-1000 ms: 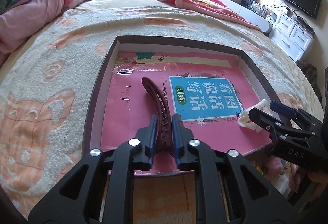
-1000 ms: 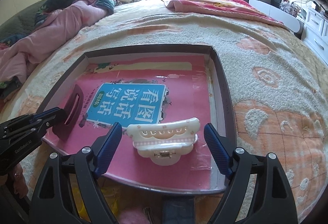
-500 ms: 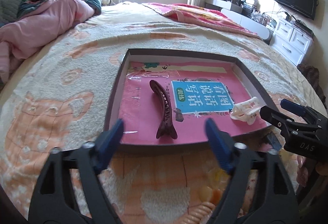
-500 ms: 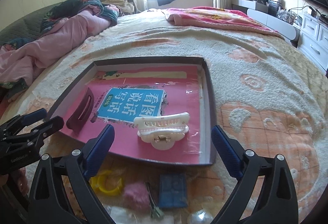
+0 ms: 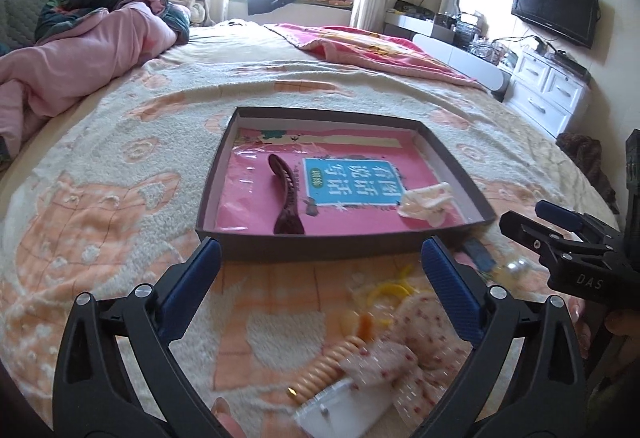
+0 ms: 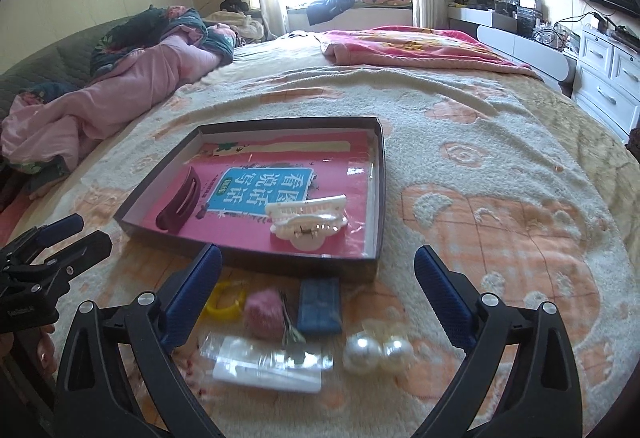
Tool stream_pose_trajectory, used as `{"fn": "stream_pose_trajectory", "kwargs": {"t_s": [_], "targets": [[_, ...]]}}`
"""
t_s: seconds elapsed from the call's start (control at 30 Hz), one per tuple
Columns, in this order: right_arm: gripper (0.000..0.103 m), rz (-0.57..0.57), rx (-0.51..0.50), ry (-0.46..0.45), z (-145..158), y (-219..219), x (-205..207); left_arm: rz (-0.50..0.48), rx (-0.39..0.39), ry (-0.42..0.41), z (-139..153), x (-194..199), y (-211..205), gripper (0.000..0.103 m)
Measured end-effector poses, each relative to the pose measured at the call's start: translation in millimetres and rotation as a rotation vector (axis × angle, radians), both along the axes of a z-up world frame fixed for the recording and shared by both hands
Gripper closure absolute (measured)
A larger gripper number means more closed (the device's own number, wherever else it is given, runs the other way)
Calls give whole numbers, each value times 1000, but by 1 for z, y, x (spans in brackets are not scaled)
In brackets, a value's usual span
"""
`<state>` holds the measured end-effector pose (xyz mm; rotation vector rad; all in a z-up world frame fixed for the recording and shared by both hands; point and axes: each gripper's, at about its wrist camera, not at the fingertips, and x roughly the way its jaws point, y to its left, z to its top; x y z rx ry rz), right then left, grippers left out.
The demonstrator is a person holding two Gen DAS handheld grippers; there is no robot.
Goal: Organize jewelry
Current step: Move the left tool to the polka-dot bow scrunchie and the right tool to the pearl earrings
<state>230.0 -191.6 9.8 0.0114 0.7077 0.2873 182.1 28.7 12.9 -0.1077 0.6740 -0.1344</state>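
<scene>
While both grippers hang over the near edge of the bed [image 6: 500,165], their fingers stand spread wide and grasp nothing. The left gripper [image 5: 320,278] is opening, its blue fingers [image 5: 192,278] parted with only blanket and loose trinkets between them; the right gripper [image 6: 318,286] has its fingers [image 6: 440,294] released just as wide. Beyond the fingertips of both lies the shallow dark box [image 5: 340,250], lined with a pink sheet that bears a blue printed panel. Inside it, ahead of the left fingers, the dark red hair clip [image 5: 286,197] lies lengthwise on the pink lining, touching no finger. The white claw clip [image 6: 306,220] sits in the box's near right part, ahead of the right fingers and apart from them. Between the right fingers, on the blanket outside the box, lie a yellow ring [image 6: 226,300], a pink fluffy ball [image 6: 262,314], a blue rectangular piece [image 6: 320,304], two pearl-like balls [image 6: 378,352] touching each other, and a clear packet [image 6: 266,364] nearest the camera. Between the left fingers the view is blurred, yet a coiled orange hair tie [image 5: 324,370] and a spotted pink fabric piece [image 5: 404,342] show there. From the left view the right gripper juts in beyond the right-hand finger, beside the box's near corner.
</scene>
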Motion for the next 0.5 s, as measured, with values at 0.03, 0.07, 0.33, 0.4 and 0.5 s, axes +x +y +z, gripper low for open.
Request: {"fn": "stream_pose_trajectory", "kwargs": {"t_s": [0.03,0.07,0.33,0.4,0.5], "targets": [[9,0,-3,-2,1,0,-3,-5,0,-3,1,-3,-1,11],[9,2,-5,-4,2,-2,-6,-10,2,-5,1,-7,-2,11],[9,0,-18,-2,1,-12,-27,-61,2,3,-6,-28,-13,11],[9,-4,-20,2,-1,-15,-32,-82,7,3,-10,-34,-18,11],[9,-8,-24,10,-6,-19,-39,-111,17,9,-15,-41,-24,11]]}}
